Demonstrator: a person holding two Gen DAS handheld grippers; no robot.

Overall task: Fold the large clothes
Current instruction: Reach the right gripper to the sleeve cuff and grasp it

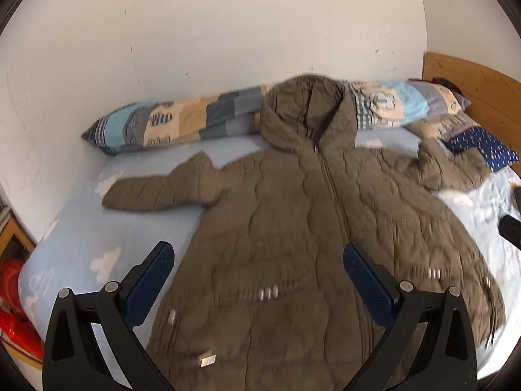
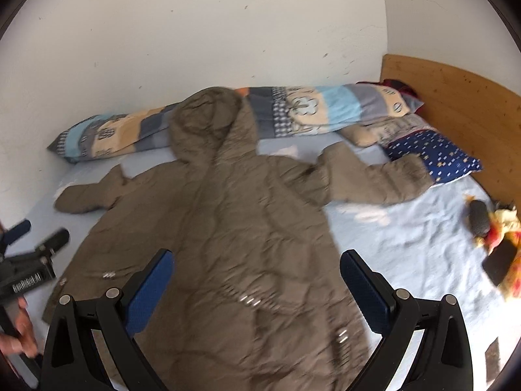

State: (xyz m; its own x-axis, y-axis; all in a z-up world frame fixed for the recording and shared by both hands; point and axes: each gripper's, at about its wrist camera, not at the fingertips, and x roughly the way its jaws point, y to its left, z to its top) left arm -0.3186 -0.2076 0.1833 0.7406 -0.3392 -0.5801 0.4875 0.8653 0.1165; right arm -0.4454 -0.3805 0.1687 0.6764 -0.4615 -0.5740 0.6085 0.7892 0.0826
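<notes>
While both grippers (image 1: 259, 270) (image 2: 257, 273) gape above the coat (image 1: 293, 228), right view alone shows a hand (image 2: 19, 332).

Bare light-blue bed sheet (image 2: 407, 254) is left open right of the brown quilted hooded coat (image 2: 228, 228). The far edge is blocked by a long patchwork bolster pillow (image 2: 309, 114), the right corner by a yellow-red stuffed toy (image 2: 501, 228).

Jacket (image 1: 293, 228): I see it spread flat, front up, on the bed (image 1: 81, 228).
Hood (image 1: 306, 110): rests against the long pillow (image 1: 182, 120) by the wall.
Sleeves: spread left and right.
Small pillow (image 2: 433, 156): touches the right cuff, before the headboard (image 2: 456, 97).
Toy (image 2: 498, 228): right of the jacket, apart.
</notes>
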